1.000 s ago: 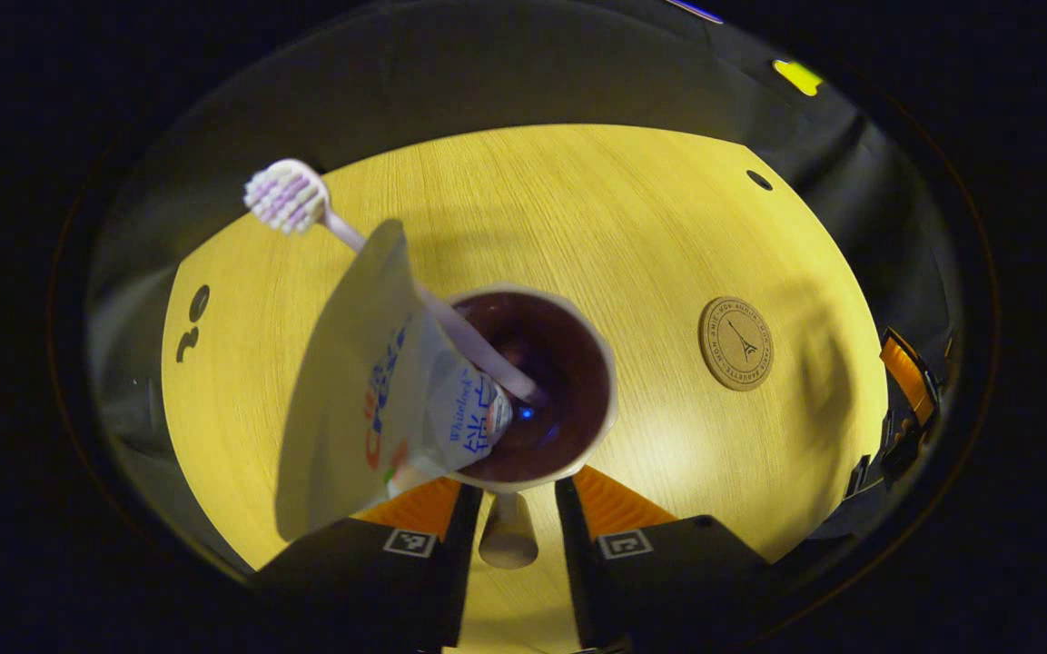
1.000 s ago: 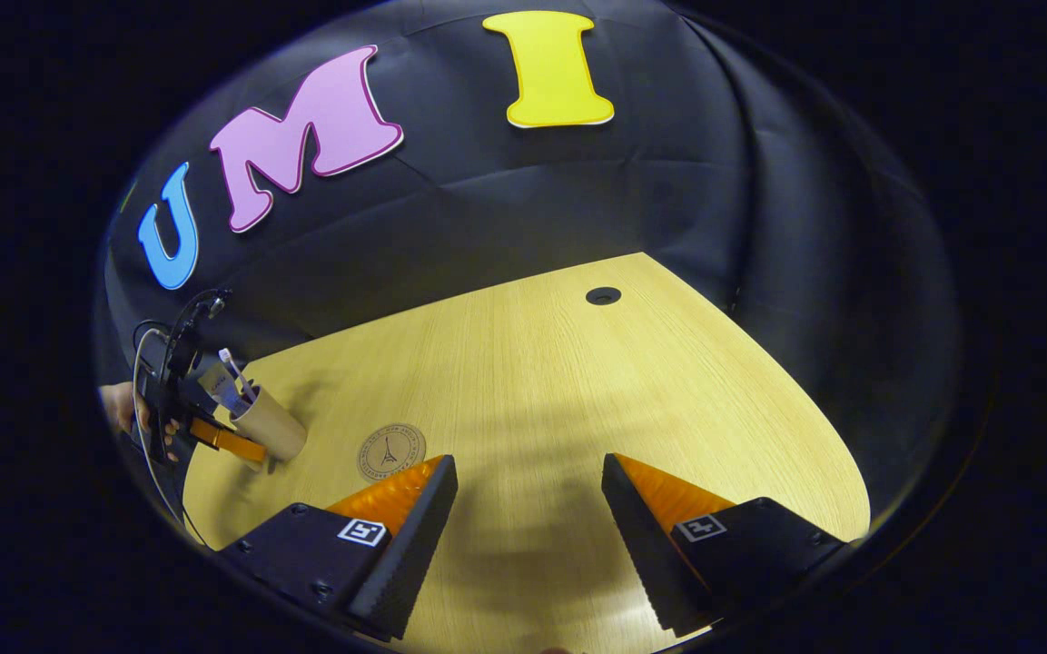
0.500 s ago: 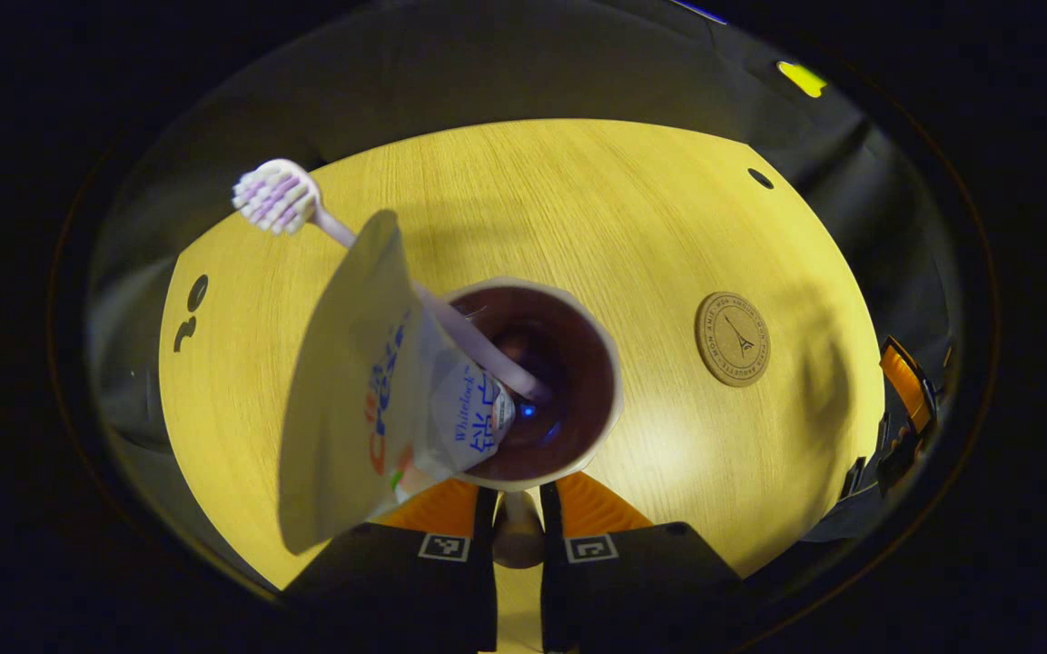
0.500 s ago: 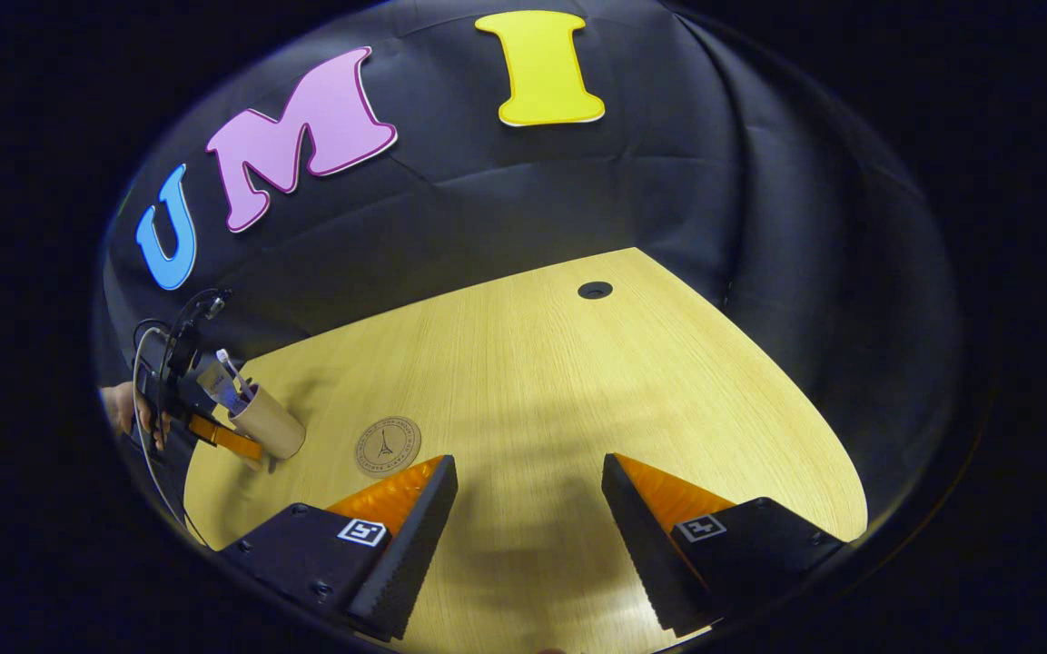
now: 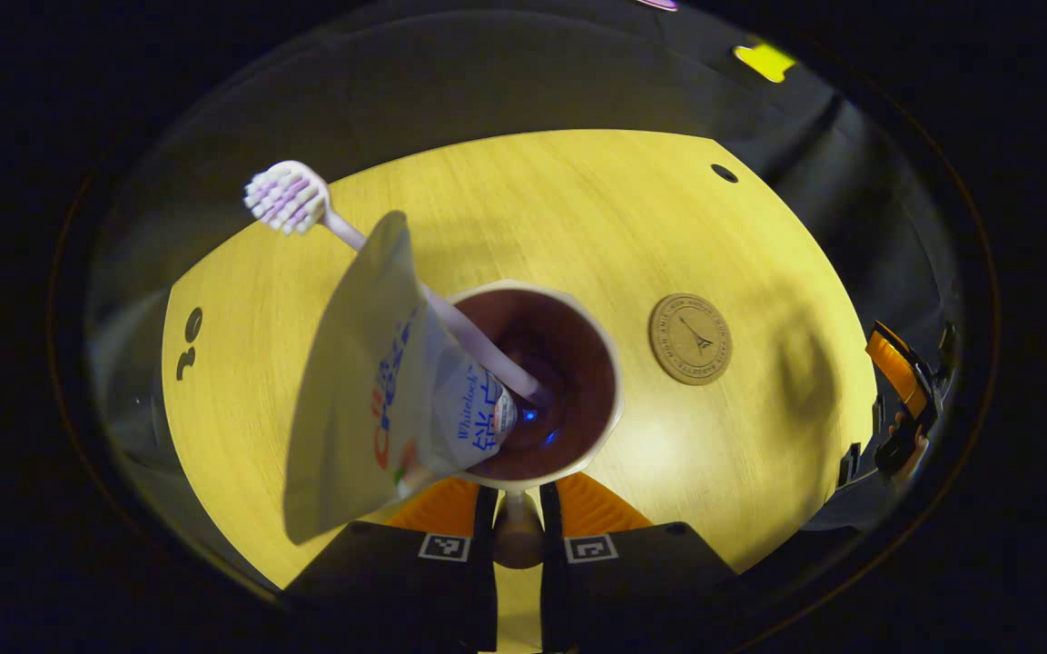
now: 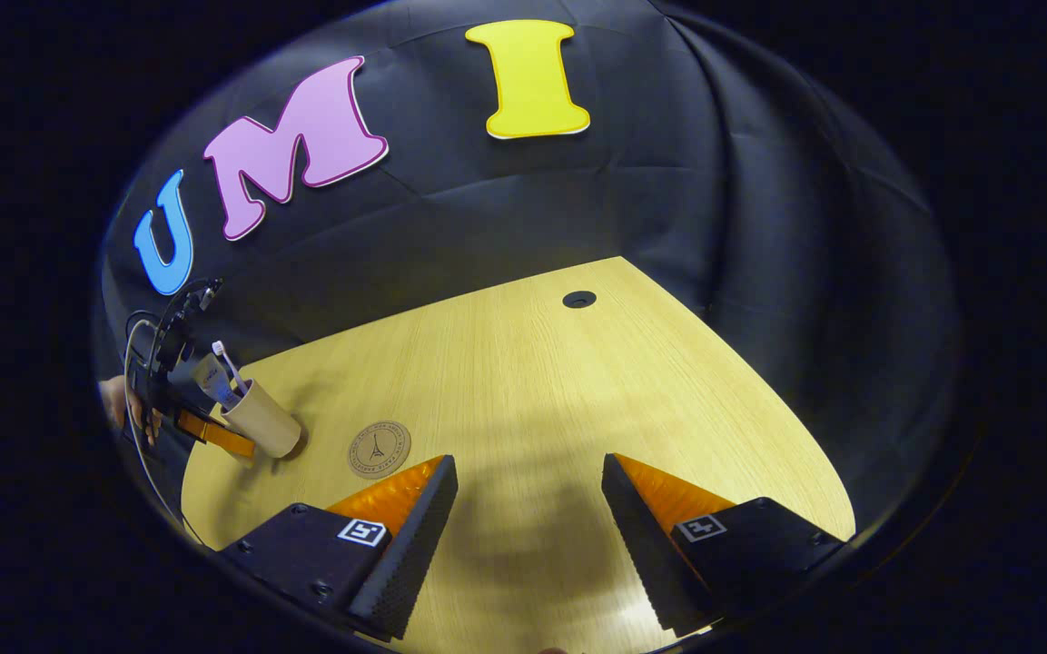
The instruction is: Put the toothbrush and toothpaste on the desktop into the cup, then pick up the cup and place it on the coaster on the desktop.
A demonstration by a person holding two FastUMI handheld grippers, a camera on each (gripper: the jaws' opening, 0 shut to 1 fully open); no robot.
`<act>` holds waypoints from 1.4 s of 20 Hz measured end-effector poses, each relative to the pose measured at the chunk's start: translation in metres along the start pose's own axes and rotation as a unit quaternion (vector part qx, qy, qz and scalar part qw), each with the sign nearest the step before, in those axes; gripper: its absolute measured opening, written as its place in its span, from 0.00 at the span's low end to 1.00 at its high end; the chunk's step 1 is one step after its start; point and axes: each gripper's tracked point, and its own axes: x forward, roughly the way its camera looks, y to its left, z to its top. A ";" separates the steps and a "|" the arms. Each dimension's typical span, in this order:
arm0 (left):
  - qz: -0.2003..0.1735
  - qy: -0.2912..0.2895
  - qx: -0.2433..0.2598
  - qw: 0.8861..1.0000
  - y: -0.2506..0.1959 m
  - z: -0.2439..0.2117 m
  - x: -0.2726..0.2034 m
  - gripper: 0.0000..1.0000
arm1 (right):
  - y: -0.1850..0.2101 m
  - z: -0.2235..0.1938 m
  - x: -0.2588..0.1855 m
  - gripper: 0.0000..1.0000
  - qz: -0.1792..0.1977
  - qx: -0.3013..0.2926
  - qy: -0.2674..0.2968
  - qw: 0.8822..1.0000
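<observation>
- The left gripper has its two fingers pressed on the low part of the tan round cup.
- The white toothbrush with purple bristles and the white squeezy toothpaste tube stand tilted inside the cup.
- The round brown coaster lies flat on the yellow wooden table, near the cup but not touching it.
- The right gripper has its fingers wide apart over the table, holding nothing.

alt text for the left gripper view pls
The left gripper is closed on the rim of a cup holding a toothbrush and toothpaste tube, seen from above. A round coaster lies on the wooden desktop beside it.
</observation>
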 end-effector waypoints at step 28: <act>-0.032 0.019 0.140 0.989 -0.142 0.047 0.046 0.27 | -0.074 0.003 -0.039 0.99 -0.065 0.037 -0.027 0.997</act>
